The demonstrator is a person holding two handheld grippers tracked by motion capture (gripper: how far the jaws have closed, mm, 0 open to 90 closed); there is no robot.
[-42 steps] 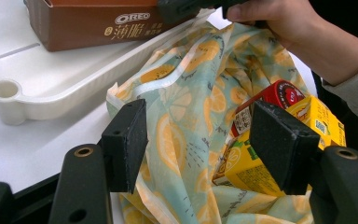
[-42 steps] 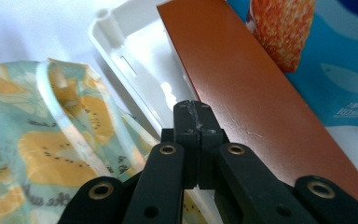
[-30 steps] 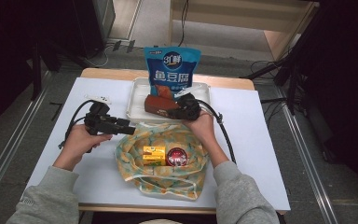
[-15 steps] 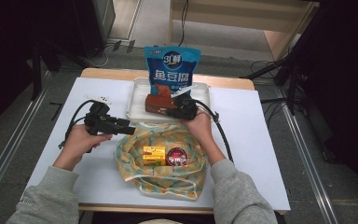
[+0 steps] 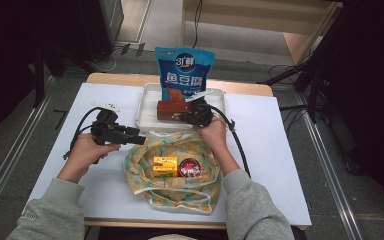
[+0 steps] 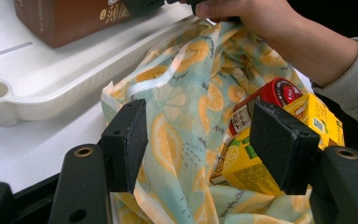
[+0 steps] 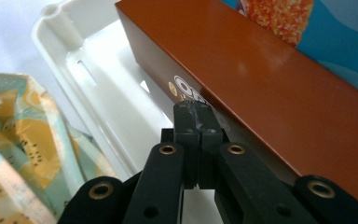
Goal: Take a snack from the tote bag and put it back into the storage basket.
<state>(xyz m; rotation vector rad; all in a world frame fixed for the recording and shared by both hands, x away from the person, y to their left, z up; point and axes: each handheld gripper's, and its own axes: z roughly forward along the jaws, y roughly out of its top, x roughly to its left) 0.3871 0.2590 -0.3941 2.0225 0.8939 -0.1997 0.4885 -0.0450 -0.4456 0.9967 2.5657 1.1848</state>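
Brown box [image 5: 171, 108] in white tray [image 5: 147, 107]

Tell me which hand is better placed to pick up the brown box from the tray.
Right. The right gripper is already at the brown box in the tray, though its fingers are shut and must open first. The left gripper is open around the bag.

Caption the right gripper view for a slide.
Shut right gripper at the side of a brown box in the white tray.
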